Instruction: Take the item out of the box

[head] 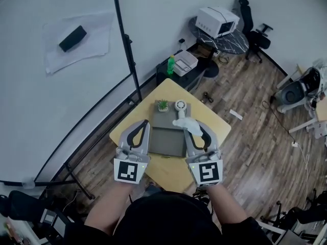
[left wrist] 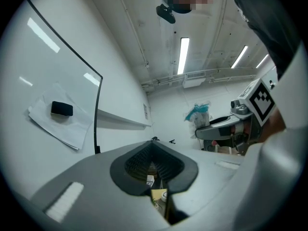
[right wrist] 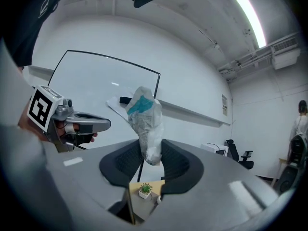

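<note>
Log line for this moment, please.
right gripper: shut on wrapped item, held above box | left gripper: shut, empty | box: on yellow table

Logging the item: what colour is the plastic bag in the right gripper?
White plastic bag, teal patch; right gripper view.

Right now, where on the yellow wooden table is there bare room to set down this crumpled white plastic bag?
Bare yellow wooden table shows in the near strip between the flat grey box and the near corner, and at the right corner. The box's far end is crowded: small green potted plant, round white object.
</note>
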{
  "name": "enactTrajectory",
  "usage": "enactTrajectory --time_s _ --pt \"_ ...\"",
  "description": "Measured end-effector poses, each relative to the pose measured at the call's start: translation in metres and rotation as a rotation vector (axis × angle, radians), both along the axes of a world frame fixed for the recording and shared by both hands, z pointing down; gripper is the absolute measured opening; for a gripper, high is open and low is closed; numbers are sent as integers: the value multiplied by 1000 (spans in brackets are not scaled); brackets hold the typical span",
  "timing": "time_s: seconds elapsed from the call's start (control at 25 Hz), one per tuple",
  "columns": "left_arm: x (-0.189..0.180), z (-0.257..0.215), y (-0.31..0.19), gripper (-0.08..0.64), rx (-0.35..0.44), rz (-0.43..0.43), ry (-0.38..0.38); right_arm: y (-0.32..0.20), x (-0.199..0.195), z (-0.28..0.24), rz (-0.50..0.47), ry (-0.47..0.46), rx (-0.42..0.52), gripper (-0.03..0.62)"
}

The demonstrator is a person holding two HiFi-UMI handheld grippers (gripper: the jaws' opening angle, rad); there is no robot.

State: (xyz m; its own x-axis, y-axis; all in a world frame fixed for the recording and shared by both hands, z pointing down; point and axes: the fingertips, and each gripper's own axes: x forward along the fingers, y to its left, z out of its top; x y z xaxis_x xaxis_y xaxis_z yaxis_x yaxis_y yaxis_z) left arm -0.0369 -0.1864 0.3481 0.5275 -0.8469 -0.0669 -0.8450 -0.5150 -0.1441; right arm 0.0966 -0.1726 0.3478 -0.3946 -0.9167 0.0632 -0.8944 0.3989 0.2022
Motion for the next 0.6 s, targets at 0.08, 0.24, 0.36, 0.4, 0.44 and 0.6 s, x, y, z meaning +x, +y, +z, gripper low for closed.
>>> enactTrajectory --time_s 0.08,0.24,0.36,0.4,0.44,0.6 --pt "1 1 2 0 3 2 -2 0 1 3 4 4 3 117" --pt "2 3 5 0 -5 2 0 2 2 10 10 -2 -10 114" --pt "2 4 4 0 -7 1 -3 1 2 13 12 1 -14 114" --pt "1 4 4 0 -6 1 -5 1 1 13 10 5 -13 112" --pt "1 4 4 0 -6 0 -7 1 0 13 9 8 -12 112" --pt "0 3 4 0 -9 -3 -6 0 -1 12 12 8 -14 112"
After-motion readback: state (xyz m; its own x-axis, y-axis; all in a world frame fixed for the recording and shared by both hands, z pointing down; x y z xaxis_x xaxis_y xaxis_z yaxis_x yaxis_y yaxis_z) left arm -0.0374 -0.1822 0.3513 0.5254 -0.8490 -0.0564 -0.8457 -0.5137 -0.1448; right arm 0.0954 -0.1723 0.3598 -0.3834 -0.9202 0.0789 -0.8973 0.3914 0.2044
